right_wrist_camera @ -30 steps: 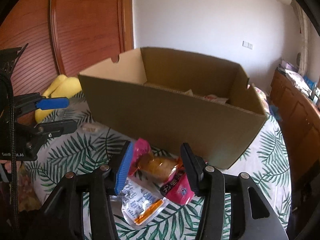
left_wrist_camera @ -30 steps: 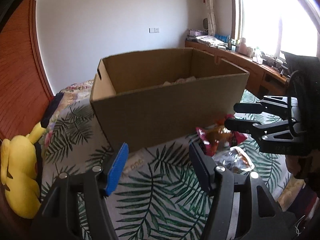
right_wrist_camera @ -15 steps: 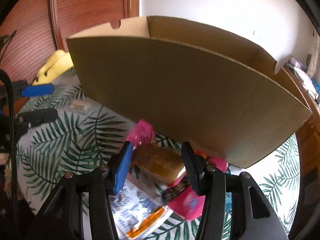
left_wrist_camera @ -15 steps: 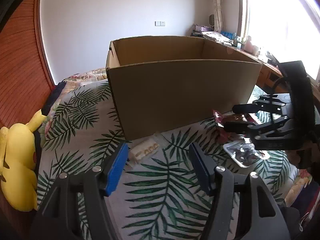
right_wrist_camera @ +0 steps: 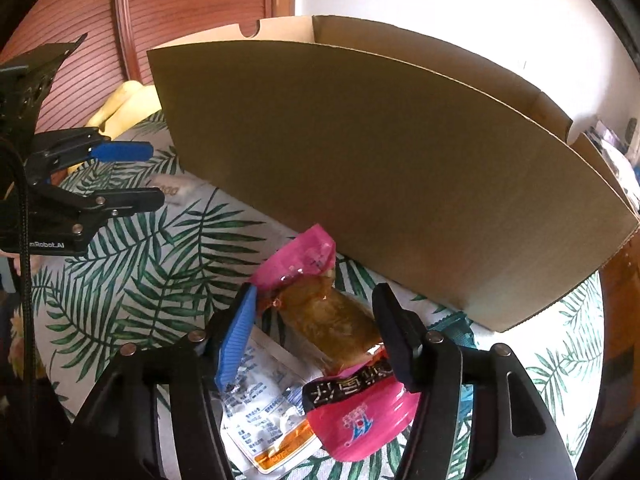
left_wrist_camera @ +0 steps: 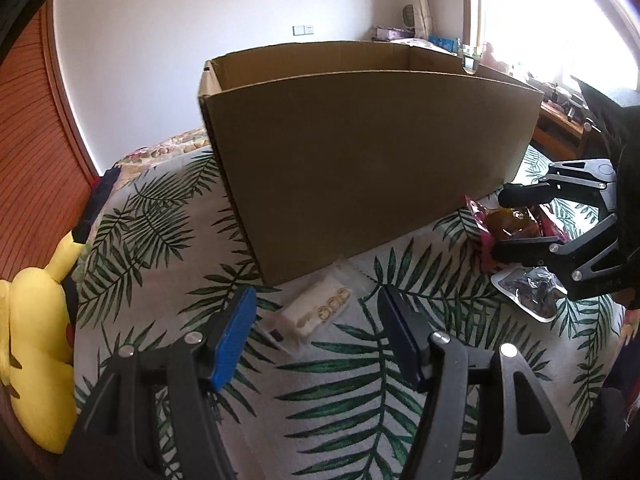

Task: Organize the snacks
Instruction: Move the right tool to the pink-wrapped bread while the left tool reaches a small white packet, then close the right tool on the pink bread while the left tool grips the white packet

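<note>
Brown cardboard box (left_wrist_camera: 360,152) fills the left wrist view, open-topped, sitting on a palm-leaf bedspread (left_wrist_camera: 160,240). Left gripper (left_wrist_camera: 316,336) hangs w/ jaws spread wide, nothing between them; a small pale snack packet (left_wrist_camera: 316,314) lies flat on the cloth just ahead of the tips, near the box's front corner. Far right, the right gripper (left_wrist_camera: 516,220) straddles a pink-wrapped snack (left_wrist_camera: 508,222). Yellow plush toy (left_wrist_camera: 32,340) at the left edge.

Right wrist view: pink snack pack (right_wrist_camera: 328,320), clear window showing something brown, lies between the blue pad and the black pad, jaws apart; can't tell if the pads touch the wrapper yet. It rests partly over a white printed sachet (right_wrist_camera: 260,408), just in front of the box wall (right_wrist_camera: 380,176). Left gripper (right_wrist_camera: 152,176) visible at left, open, pale packet (right_wrist_camera: 176,192) by it.

Step, as I read it: both tools lined up for a pick, grasp not made. Next: squeeze on the pink pack w/o catching the sachet under it, lift clear of the tall box rim, drop inside.
</note>
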`<state>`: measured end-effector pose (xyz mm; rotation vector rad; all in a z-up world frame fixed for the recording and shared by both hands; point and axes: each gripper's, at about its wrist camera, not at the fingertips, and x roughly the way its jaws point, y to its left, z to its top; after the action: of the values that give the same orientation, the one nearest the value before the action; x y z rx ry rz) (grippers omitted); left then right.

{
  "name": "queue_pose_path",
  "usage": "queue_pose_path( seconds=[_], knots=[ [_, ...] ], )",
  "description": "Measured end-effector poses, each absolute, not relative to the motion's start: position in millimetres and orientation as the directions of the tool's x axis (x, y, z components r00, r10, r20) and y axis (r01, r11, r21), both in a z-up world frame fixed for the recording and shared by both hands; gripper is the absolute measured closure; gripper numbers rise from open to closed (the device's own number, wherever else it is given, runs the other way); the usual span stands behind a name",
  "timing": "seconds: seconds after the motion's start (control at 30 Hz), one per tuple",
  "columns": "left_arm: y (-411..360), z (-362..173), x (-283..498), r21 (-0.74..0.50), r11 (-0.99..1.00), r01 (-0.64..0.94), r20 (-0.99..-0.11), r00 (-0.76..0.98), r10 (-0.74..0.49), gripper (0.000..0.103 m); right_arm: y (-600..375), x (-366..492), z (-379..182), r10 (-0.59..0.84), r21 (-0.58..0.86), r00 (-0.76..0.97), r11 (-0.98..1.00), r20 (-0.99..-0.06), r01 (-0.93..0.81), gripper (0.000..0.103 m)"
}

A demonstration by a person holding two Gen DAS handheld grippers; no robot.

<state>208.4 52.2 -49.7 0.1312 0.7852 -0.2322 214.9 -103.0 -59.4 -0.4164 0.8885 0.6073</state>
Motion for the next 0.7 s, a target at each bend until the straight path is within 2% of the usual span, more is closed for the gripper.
queue_pose_path(
  seconds=[0.13, 0.3, 0.57, 0.7],
  knots=[
    [46, -51, 212, 0.035, 0.962, 0.272, -0.725, 0.67, -0.163, 0.04, -98, 211, -63, 0.298, -0.12, 0.494, 0.75, -0.817, -0.651, 0.038],
    [42, -54, 220, 0.03, 0.962, 0.272, -0.74, 0.653, -0.161, 0.049, -95, 205, -73, 0.28, -0.151, 0.494, 0.73, -0.823, -0.666, 0.039],
    [37, -58, 223, 0.033, 0.958, 0.283, -0.762, 0.628, -0.159, 0.053, -101, 206, -72, 0.291, -0.129, 0.484, 0.737, -0.825, -0.663, 0.04],
    [35, -60, 221, 0.028, 0.952, 0.305, -0.785, 0.597, -0.168, 0.056, -103, 204, -72, 0.287, -0.136, 0.491, 0.739, -0.823, -0.66, 0.05]
  ],
)
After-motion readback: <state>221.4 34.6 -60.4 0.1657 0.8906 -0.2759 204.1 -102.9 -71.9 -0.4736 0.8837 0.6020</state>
